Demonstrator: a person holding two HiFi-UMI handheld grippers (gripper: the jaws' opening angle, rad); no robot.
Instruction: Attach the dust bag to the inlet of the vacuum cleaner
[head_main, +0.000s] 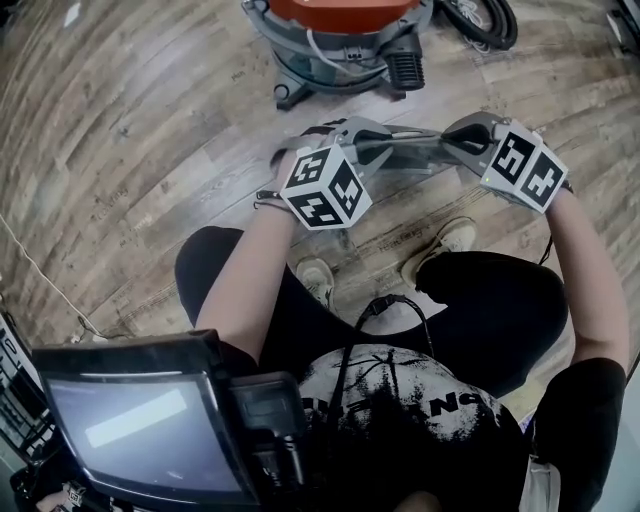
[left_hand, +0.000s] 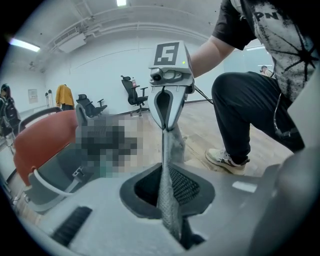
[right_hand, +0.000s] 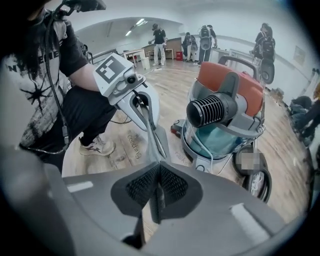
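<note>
While each pair of jaws was pinched narrow on one end of it, the grey dust bag (left_hand: 172, 150) stretched taut between the left gripper (left_hand: 167, 200) and the right gripper (right_hand: 159, 187). Beyond both tips, well apart, the vacuum cleaner (right_hand: 225, 120) stood on the wooden floor (right_hand: 170, 85).

The dust bag (head_main: 415, 158) hangs before the vacuum cleaner (head_main: 340, 50).

A wooden floor (head_main: 130, 130) is seen below, and a thin white cable (head_main: 40, 275) is laid across it at the left. A screen (head_main: 140, 425) is shown at the lower left. Black office chairs (left_hand: 134, 92) and a yellow jacket (left_hand: 64, 96) are seen far behind. Several people (right_hand: 159, 37) are seen standing at the back of the room.
</note>
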